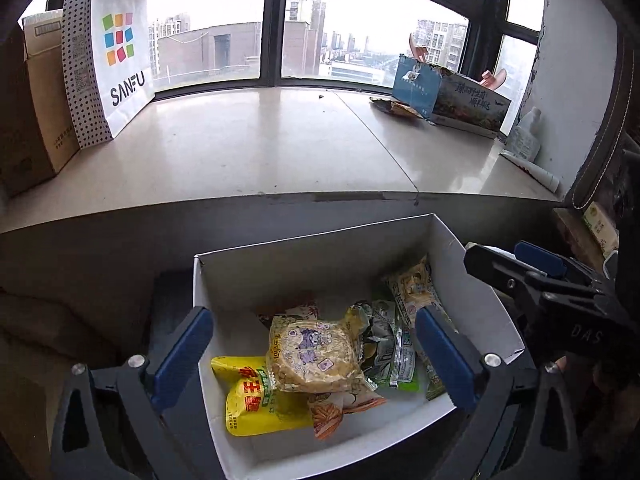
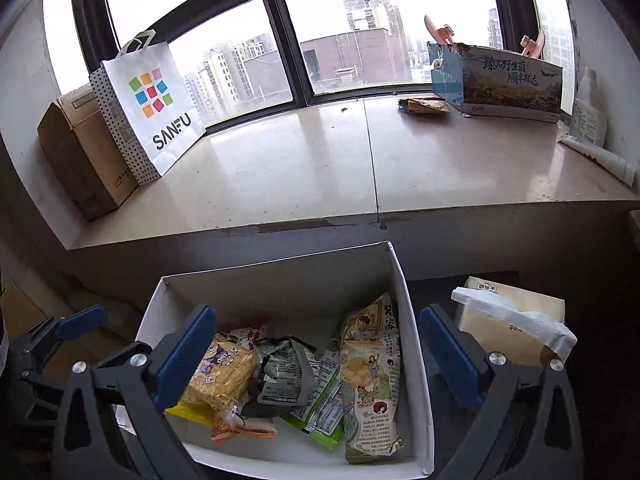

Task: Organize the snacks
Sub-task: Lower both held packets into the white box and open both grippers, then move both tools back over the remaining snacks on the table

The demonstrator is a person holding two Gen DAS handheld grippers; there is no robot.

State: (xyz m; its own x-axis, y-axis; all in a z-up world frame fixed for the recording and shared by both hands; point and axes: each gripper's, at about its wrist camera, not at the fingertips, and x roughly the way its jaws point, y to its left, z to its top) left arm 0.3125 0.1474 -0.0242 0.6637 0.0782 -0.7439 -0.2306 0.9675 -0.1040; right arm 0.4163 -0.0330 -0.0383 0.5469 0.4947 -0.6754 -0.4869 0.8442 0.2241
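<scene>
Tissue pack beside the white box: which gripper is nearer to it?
Right. The right gripper hangs open over the white box, its right finger just beside the tissue pack. The left gripper, also open, is over the box's far left side.

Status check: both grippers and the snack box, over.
Left gripper open, empty, above white box. Right gripper open, empty, same box. Snack packets piled inside. Tissue pack beside box, nothing blocking.

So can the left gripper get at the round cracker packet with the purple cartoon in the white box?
Probably yes: the left gripper hangs open above the round cracker packet, which lies on top of the pile, uncovered.
</scene>
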